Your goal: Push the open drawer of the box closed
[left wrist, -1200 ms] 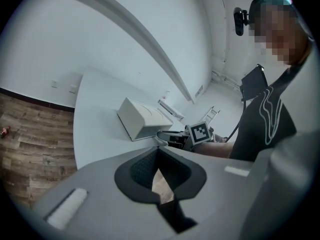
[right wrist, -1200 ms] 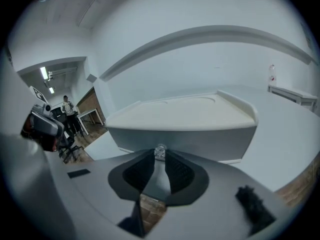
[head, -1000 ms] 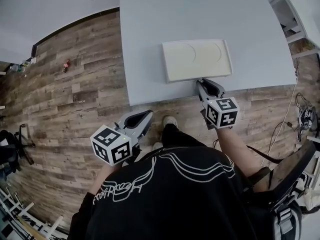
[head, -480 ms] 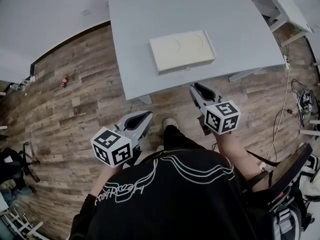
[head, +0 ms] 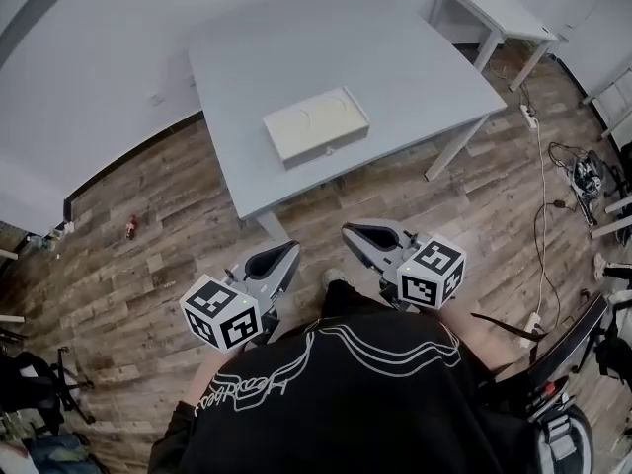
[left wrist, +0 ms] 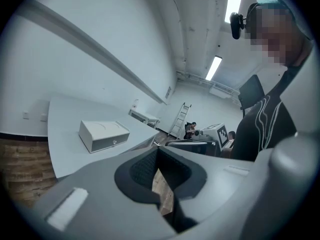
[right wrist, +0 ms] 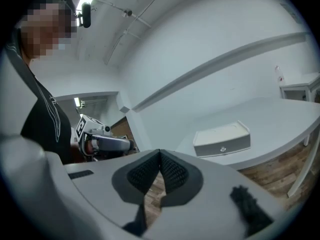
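A cream box lies near the front edge of the grey table; its drawer front with a small knob sits flush with the box. Both grippers are held low by the person's body, well back from the table, over the wood floor. The left gripper is shut with nothing between its jaws. The right gripper is also shut and empty.
A second white table stands at the back right. Cables and a power strip lie on the floor to the right. A chair stands behind at the right. Bags and clutter sit at lower left.
The right gripper has pulled back from the box's front, and the person has stepped away from the table. The box now looks smaller and farther off. The left gripper stayed low.
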